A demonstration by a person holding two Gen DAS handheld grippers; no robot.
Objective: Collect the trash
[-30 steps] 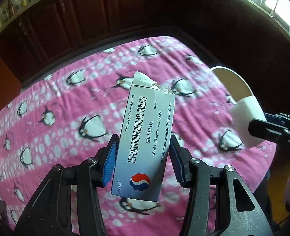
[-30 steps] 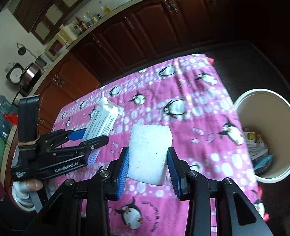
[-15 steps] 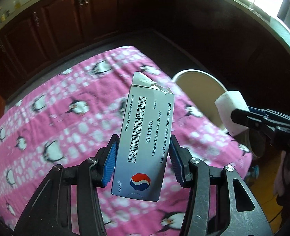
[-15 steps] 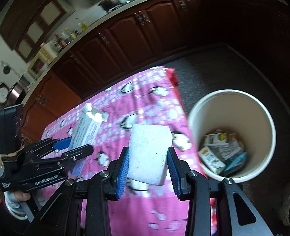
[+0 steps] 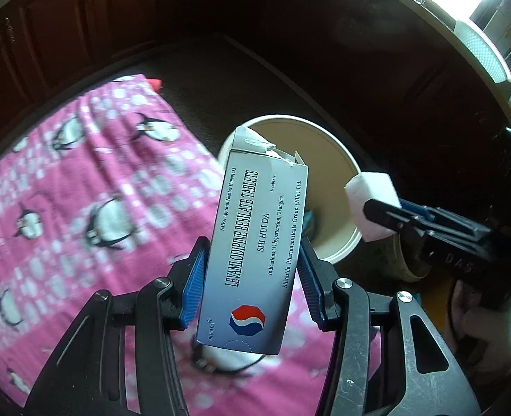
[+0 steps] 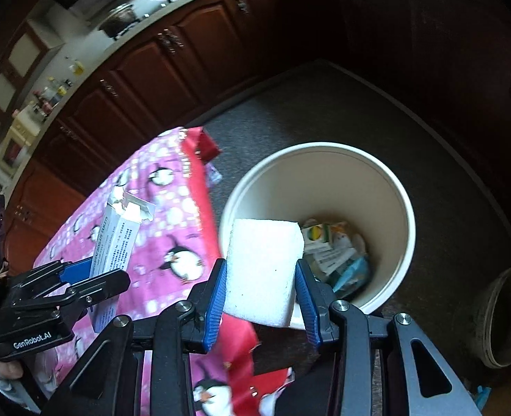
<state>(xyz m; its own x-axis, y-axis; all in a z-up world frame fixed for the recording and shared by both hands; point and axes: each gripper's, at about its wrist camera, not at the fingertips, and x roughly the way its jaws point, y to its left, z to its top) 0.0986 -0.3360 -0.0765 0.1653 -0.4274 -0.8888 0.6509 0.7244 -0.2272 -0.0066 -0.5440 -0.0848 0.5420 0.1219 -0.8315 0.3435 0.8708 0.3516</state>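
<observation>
Left tool [image 5: 252, 270] is clamped on a medicine box [image 5: 255, 253], upright and slightly tilted: grey-white card, "LEVAMLODIPINE BESILATE TABLETS" printed lengthwise, red-blue octagon logo near the bottom, top flap torn open. The box hangs in the air above the edge of the table [image 5: 65, 208], which carries a pink penguin-print cloth, with the bin just beyond it.

Right tool [image 6: 260, 284] grips a white foam block [image 6: 262, 270], rectangular, porous, plain; blue pads press both its sides. The block sits over the near rim of the trash bin [image 6: 404, 228], a round white tub with a tan inside standing on the dark floor beside the table. Cartons and wrappers lie at the bottom, maybe a juice carton, too blurry to tell.

Versus a second ago: both tools have swung from over the tabletop toward the bin. The bin now fills the middle of the right view and shows right behind the box in the left view. Both grips are unchanged.
</observation>
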